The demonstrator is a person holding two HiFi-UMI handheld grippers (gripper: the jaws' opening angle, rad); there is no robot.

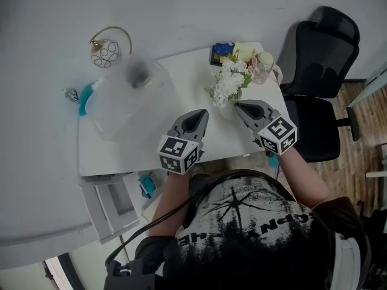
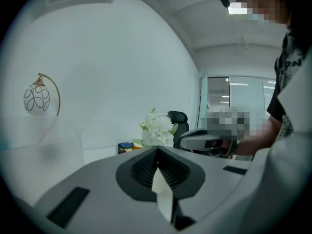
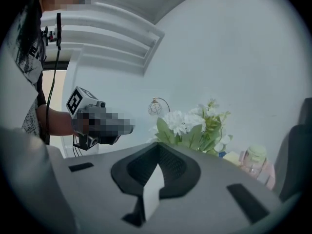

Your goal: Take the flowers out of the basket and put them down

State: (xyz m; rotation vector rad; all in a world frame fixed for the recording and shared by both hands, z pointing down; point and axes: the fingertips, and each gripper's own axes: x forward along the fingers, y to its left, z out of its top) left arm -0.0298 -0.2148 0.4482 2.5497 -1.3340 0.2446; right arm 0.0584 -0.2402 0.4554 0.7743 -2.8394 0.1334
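Both grippers were clenched with nothing between their jaws. The left gripper [image 1: 201, 113] hung over the middle of the white worktop [image 1: 181, 71], and its own view [image 2: 157, 151] showed the ribbed pads meeting at a point. The right gripper [image 1: 238, 105] hovered near the bunch of white flowers [image 1: 230, 82], its tips just beside the lower blooms, pads likewise pressed together [image 3: 157, 150]. The flowers stood upright with green leaves toward the worktop's far right part, ahead of the right gripper's jaws [image 3: 187, 123]; what held their stems could not be made out. A pale lidded jar [image 1: 264, 66] stood just behind them. A translucent plastic container [image 1: 128, 98] sat on the worktop's left part, and a black office chair [image 1: 317, 47] stood to the right.
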